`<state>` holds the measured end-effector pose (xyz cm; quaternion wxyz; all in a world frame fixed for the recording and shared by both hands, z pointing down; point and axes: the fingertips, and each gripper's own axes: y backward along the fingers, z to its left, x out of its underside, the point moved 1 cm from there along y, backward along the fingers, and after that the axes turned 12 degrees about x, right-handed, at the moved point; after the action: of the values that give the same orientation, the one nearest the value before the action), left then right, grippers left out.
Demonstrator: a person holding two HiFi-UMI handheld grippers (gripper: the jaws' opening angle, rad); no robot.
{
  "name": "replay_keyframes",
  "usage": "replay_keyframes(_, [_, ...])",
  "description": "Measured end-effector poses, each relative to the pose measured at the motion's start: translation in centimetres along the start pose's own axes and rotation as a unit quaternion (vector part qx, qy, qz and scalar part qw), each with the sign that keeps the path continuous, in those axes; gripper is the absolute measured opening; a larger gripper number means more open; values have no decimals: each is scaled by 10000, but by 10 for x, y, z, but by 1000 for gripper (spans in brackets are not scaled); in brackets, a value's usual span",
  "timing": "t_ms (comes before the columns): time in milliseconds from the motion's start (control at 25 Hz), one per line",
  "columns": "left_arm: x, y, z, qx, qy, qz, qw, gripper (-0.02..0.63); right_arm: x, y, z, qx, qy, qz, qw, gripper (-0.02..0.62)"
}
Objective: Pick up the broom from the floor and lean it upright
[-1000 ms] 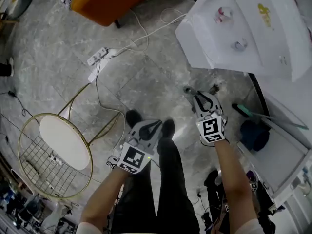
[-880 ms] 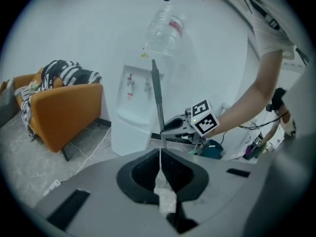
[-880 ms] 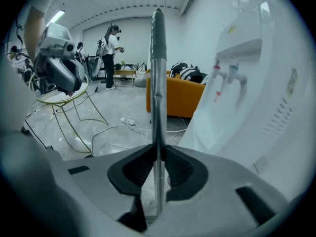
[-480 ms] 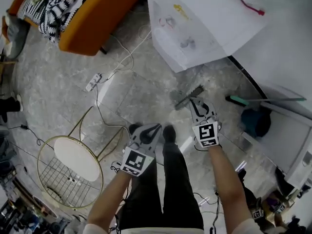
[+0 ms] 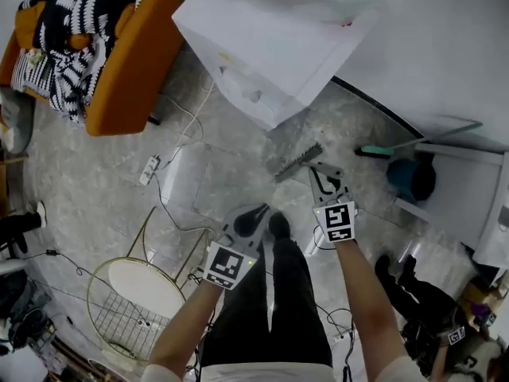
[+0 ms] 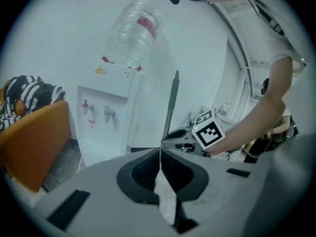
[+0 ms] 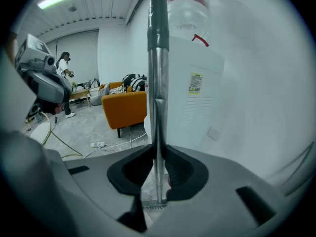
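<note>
The broom stands nearly upright. Its bristle head (image 5: 298, 162) rests on the grey floor, and its metal handle (image 7: 158, 73), with a dark grip at the top, rises between the jaws of my right gripper (image 7: 158, 154), which is shut on it. In the head view my right gripper (image 5: 324, 178) is just behind the broom head. My left gripper (image 5: 248, 220) hovers to its left with jaws shut on nothing. In the left gripper view, the left gripper (image 6: 159, 154) looks toward the broom handle (image 6: 172, 102) and the right gripper's marker cube (image 6: 208, 130).
A white water dispenser (image 5: 262, 46) with a bottle (image 6: 132, 31) stands against the wall just beyond the broom. An orange sofa (image 5: 119, 62) is at the left, a gold wire stool (image 5: 139, 293) and a power strip (image 5: 149, 169) with cables are on the floor, and a blue bucket (image 5: 411, 177) sits at the right.
Both grippers have risen, and the right one has rolled with the broom handle in it. The head view has swung toward the dispenser and sofa.
</note>
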<state>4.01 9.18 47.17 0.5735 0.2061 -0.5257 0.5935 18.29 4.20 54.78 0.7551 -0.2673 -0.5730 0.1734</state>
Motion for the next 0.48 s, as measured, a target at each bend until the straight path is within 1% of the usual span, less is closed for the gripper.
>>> replay_keyframes(280, [-27, -22, -1, 619, -311, 189, 9974, 12, -3, 1, -45, 625, -379, 120, 9973, 77])
replay_keyframes(480, [-40, -41, -4, 755, -379, 246, 9961, 12, 2, 4, -87, 985, -635, 190, 9929, 77])
